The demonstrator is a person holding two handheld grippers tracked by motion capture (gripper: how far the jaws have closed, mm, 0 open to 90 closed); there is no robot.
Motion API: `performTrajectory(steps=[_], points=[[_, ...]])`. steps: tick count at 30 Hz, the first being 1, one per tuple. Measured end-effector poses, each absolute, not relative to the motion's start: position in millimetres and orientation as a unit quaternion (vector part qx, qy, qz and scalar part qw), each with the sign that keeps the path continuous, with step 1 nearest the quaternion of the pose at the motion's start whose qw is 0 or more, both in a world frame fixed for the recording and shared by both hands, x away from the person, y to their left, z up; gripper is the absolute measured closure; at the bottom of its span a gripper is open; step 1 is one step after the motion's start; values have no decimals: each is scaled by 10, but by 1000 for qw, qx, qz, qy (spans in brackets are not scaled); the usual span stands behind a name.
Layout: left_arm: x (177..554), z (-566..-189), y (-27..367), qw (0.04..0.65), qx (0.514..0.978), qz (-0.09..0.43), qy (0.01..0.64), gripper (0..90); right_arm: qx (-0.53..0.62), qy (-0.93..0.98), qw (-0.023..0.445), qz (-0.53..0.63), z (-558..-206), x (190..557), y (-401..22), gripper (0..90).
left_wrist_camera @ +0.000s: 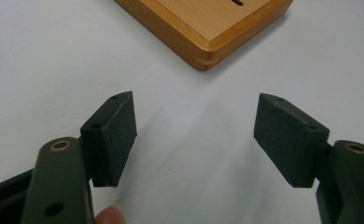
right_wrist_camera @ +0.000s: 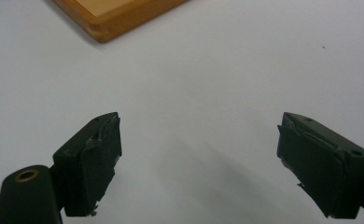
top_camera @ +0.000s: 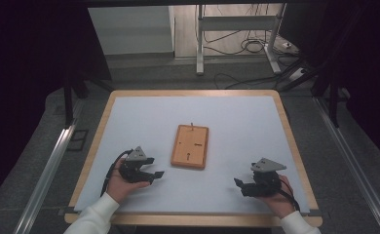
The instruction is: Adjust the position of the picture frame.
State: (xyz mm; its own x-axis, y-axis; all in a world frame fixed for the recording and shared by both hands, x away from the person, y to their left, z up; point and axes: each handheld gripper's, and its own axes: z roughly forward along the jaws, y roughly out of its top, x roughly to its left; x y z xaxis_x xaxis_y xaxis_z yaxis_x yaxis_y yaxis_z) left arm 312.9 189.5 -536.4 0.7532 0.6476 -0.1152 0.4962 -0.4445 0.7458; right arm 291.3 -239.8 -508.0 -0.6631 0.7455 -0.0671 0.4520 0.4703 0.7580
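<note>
A flat wooden block [top_camera: 190,146] with small slots and a thin peg at its far edge lies in the middle of the white table mat [top_camera: 144,112]. My left gripper [top_camera: 155,167] rests near the front left, pointing toward the block, jaws wide open with nothing between them. In the left gripper view [left_wrist_camera: 195,135] a corner of the wooden block [left_wrist_camera: 208,28] lies just ahead of the pads. My right gripper [top_camera: 238,184] sits at the front right, also open and empty. The right gripper view [right_wrist_camera: 199,158] shows a block corner [right_wrist_camera: 110,16] at the top left.
The mat covers a wood-rimmed table [top_camera: 295,146]. Beyond the far edge are a grey floor, a metal stand [top_camera: 200,44] and loose cables [top_camera: 246,46]. Metal rails [top_camera: 51,165] run along both sides of the table.
</note>
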Motion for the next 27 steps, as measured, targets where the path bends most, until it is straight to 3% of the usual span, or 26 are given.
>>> performTrajectory(steps=[27], points=[[3137, -5381, 1904, 401, 848, 89, 335, 296, 320, 842, 190, 392, -4914, 3513, -1782, 173]])
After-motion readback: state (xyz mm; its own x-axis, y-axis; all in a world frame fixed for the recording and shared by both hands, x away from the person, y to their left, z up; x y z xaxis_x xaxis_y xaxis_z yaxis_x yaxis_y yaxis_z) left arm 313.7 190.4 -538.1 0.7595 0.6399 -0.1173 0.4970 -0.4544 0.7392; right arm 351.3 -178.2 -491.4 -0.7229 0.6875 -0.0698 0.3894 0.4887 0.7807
